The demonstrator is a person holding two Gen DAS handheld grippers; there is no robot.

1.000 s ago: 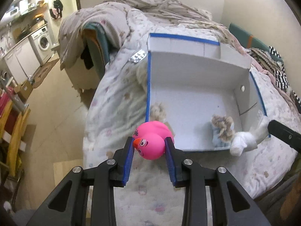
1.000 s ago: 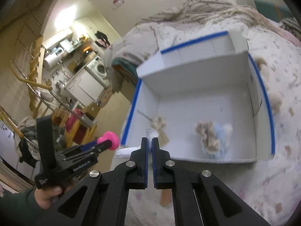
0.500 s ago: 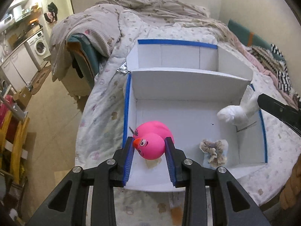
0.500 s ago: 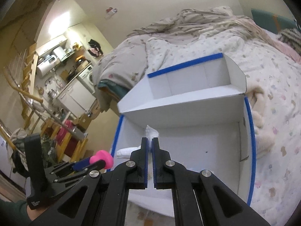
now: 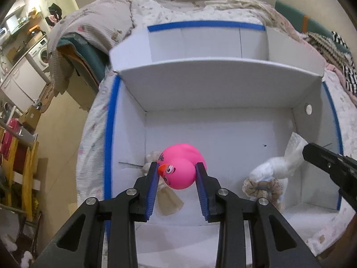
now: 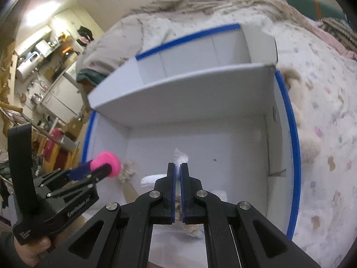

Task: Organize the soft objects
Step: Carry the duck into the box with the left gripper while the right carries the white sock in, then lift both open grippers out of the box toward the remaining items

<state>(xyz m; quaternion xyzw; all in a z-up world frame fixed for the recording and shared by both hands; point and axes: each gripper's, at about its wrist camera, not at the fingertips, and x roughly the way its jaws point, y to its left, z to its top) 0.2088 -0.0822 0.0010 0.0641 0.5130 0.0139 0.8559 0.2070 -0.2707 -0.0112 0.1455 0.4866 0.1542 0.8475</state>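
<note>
My left gripper [image 5: 177,173] is shut on a pink rubber duck [image 5: 181,167] and holds it above the floor of a white cardboard box with blue-taped edges [image 5: 223,82]. My right gripper [image 6: 177,167] is shut on a white soft cloth toy [image 6: 181,157], seen in the left wrist view [image 5: 283,160] hanging over the box's right side. A beige and blue fluffy toy [image 5: 263,186] lies on the box floor under it. A small beige toy with a paper tag [image 5: 165,198] lies under the duck. The left gripper with the duck also shows in the right wrist view [image 6: 107,164].
The box lies on a bed with a floral quilt [image 6: 323,102]. A beige plush [image 6: 292,78] lies on the quilt by the box's right wall. Crumpled blankets [image 5: 93,24] are piled behind. Left of the bed are floor, a washing machine [image 5: 41,50] and a yellow rack [image 5: 24,167].
Both grippers have moved forward and lower into the box, each keeping its toy. The box now fills both views.
</note>
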